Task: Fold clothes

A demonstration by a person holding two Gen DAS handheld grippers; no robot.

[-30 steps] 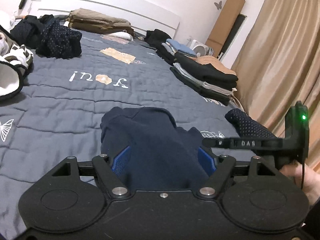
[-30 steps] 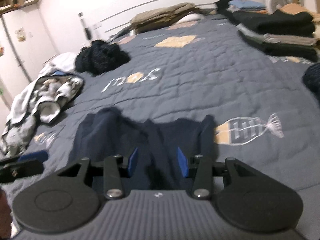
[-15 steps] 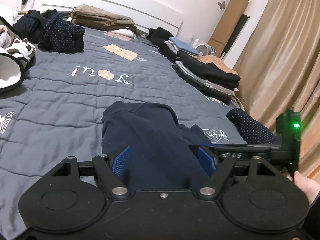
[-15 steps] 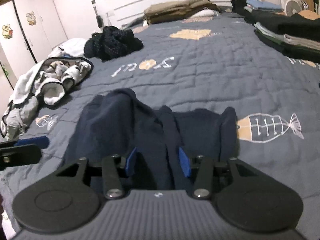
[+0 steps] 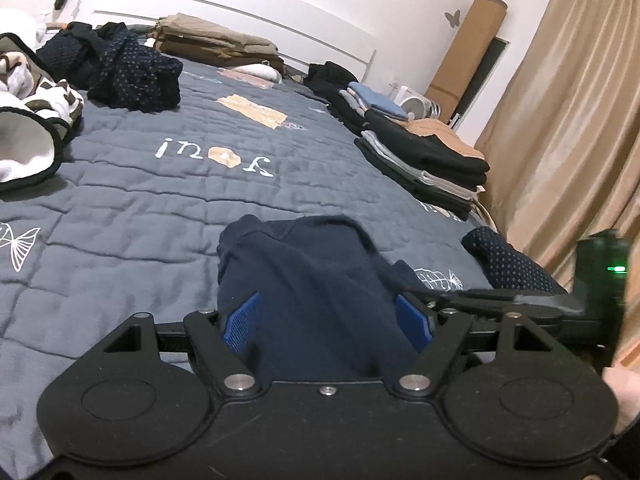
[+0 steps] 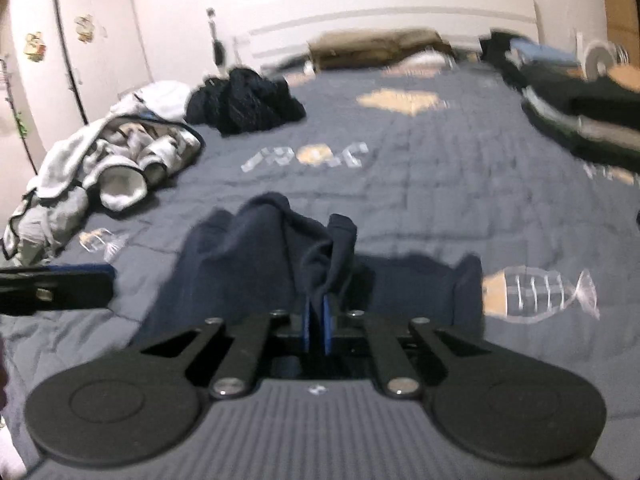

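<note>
- Grey-blue quilted bedspread [image 5: 168, 216] covers the whole bed; it carries white lettering, a tan patch and printed butterfly and fish outlines.
- Beige curtain [image 5: 568, 128] hangs along the far right of the left wrist view, beside a rolled brown mat [image 5: 464, 48] leaning on the wall.
- Folded stack of dark and tan clothes [image 5: 432, 164] sits at the right edge of the bed; a further folded khaki pile [image 5: 216, 42] lies by the headboard.
- White and brown fleece garment [image 6: 108, 168] lies crumpled at the left edge, next to a heap of dark dotted cloth [image 6: 244, 100].
- Navy garment [image 5: 304, 280] lies in the near middle of the bedspread, bunched up directly in front of both grippers.
- Left gripper [image 5: 328, 316]: jaws stand wide apart with the navy garment bulging between the blue pads; whether the pads press on the cloth cannot be told.
- Right gripper [image 6: 319, 320]: jaws have just been closing and are now clenched on a raised fold of the navy garment, which stands up between the pads.
</note>
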